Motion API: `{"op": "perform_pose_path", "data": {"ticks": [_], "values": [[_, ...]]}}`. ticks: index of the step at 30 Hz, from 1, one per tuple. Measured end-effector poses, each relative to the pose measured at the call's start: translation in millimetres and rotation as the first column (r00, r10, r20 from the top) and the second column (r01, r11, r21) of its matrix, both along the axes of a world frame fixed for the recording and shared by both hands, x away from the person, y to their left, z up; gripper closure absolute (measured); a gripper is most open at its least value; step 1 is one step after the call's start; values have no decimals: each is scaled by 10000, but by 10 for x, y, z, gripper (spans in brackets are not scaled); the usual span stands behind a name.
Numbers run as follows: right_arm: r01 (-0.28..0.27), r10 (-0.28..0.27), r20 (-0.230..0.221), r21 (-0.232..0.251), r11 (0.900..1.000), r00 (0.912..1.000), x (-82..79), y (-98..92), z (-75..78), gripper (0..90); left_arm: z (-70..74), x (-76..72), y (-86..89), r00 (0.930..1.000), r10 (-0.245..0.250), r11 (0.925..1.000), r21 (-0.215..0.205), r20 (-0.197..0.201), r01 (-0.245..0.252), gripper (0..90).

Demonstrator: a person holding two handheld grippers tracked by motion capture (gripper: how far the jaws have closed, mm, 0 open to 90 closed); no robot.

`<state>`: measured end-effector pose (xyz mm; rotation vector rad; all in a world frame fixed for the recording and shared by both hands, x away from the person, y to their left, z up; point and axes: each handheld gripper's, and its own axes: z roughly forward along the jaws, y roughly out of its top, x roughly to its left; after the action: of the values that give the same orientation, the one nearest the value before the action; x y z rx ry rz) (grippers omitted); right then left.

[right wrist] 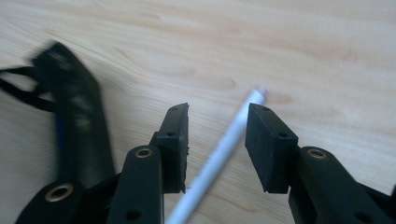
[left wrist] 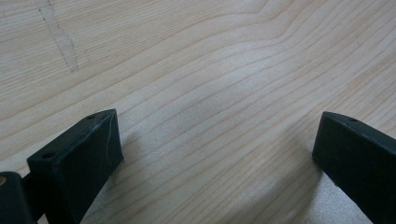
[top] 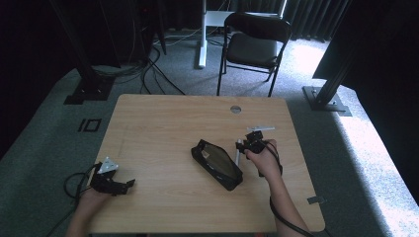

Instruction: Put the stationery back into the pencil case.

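Two hand-held grippers work a wooden table (top: 163,123). At the near left corner, the left gripper (top: 129,183) rests low over bare wood, its jaws spread wide. A black pencil case (top: 217,164) lies right of centre. Just right of it, the right gripper (right wrist: 217,123) straddles a white pen (right wrist: 223,145) flat on the table, jaws partly open and not touching it.

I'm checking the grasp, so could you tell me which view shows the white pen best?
The right gripper view: the pen lies large between the open jaws of the right gripper. In the high view it is a sliver beside the pouch.
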<state>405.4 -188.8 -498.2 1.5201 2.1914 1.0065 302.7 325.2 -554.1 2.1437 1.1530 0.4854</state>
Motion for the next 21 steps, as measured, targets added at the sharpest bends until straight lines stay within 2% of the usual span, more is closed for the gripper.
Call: {"op": "perform_pose_path", "data": {"ticks": [1,2,7,8,19,20,21], "values": [[0,0,0,0,10000,10000,0,0,0,590,0,0,0,10000,0,10000,0,0,0,16],[174,-177,-279,-113,9998,9995,43,11,-133,591,0,0,0,10000,-2,10000,1,-1,2,16],[363,-379,-535,-317,9988,9978,83,40,-261,596,0,0,0,10000,-4,10000,-2,3,4,16],[377,-407,-626,-481,9981,9972,87,55,-299,600,0,0,0,10000,2,10000,-5,3,-2,16],[194,-247,-744,-714,9973,9969,49,117,-373,661,0,0,0,10000,2,10000,-4,3,-2,16],[79,-144,-710,-917,9958,9974,46,124,-371,767,0,0,0,10000,1,10000,-4,2,-1,16],[98,-167,-707,-970,9952,9974,47,124,-369,766,0,0,0,10000,1,10000,-4,2,-1,16]]}}
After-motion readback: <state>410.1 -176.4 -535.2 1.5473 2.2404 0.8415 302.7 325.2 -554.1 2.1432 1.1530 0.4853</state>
